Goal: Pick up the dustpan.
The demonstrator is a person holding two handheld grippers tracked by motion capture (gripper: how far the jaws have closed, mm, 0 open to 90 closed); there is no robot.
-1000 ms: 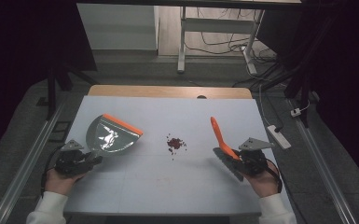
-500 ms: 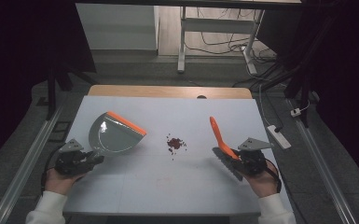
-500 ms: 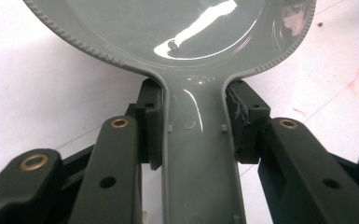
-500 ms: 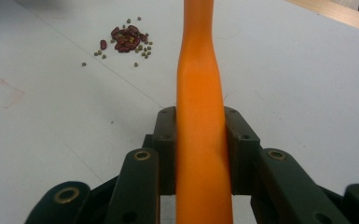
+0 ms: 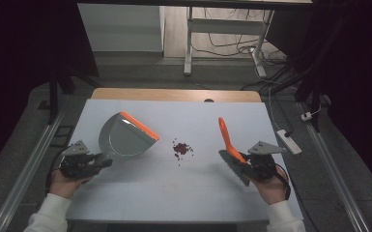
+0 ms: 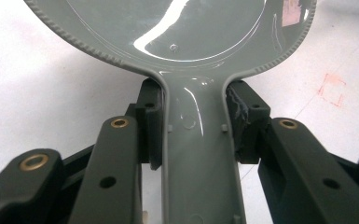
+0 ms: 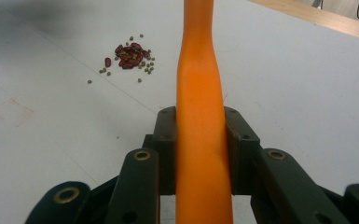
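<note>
Moved: dustpan swung slightly toward beans; brush steady.
Grip: left hand-held gripper clamps dustpan handle, right hand-held gripper clamps brush handle.
Handling: likely light, stiff, slick plastic; beans loose mid-counter.

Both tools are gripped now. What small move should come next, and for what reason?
Probably slide the dustpan, held by the left gripper, closer to the bean pile and lay its orange lip on the table. The pan sits apart from the beans, and the right gripper holds the brush at their other side.
</note>
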